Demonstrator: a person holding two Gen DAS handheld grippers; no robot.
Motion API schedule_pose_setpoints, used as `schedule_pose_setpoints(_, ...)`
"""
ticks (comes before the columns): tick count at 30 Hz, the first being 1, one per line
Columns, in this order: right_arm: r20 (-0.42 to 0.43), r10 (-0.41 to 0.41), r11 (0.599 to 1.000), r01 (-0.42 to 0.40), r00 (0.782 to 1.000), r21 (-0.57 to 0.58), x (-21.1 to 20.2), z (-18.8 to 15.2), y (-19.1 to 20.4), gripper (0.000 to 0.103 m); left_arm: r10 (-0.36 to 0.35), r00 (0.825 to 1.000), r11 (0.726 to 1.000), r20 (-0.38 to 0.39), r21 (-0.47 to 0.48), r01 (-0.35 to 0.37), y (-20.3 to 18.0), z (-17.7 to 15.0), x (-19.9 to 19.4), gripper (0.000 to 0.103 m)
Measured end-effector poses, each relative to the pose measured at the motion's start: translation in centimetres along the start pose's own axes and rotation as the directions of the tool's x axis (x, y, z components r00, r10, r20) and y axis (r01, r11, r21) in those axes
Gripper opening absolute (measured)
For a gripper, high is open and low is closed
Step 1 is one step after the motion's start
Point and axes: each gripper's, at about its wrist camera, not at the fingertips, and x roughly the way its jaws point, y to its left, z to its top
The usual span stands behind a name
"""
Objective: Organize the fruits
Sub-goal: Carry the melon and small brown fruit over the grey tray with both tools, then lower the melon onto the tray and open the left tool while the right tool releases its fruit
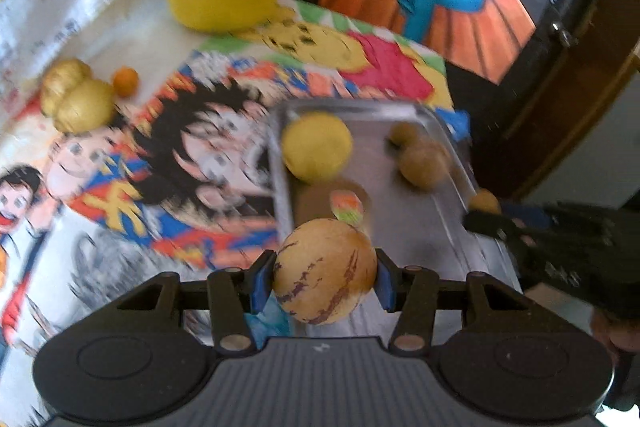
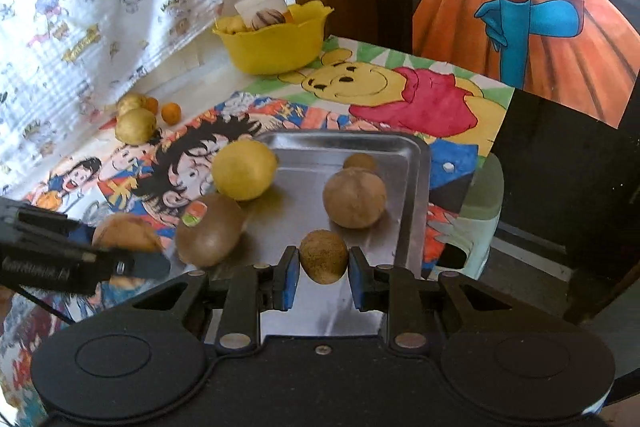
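Where cartoon cloth [image 2: 420, 99] covers table: tray [image 2: 412, 195]

A tray [image 2: 416, 163] is sitting on the bench [image 2: 460, 99], with a lemon [image 2: 244, 169] lying at its far left corner and a kiwi [image 2: 210, 233] just in front of that. A bowl [image 2: 276, 43] is standing behind the tray, and loose fruits [image 2: 135, 125] are lying well to the left.
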Motion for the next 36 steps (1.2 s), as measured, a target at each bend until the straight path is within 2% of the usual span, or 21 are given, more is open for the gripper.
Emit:
schedule_pose_setpoints(7,-0.023,0.003,0.999,-0.005,1.000,-0.049,1.6,0.1,-0.7,0.028,-0.018,0.999,1.000,-0.042,0.000,0.018,-0.9,-1.4,1.4,0.054)
schedule_pose_setpoints(15,-0.025,0.002,1.000,-0.003,1.000,-0.031,3.4,0.4,-1.4,0.028,0.001,1.000,1.000,-0.021,0.011,-0.001,-1.5,-0.9,2.5,0.055)
schedule_pose_setpoints(36,-0.033,0.011,1.000,-0.011,0.999,-0.017,5.0,0.4,-2.0,0.028,0.014,0.998,1.000,-0.055,0.014,-0.014,-2.4,-1.3,3.8,0.056)
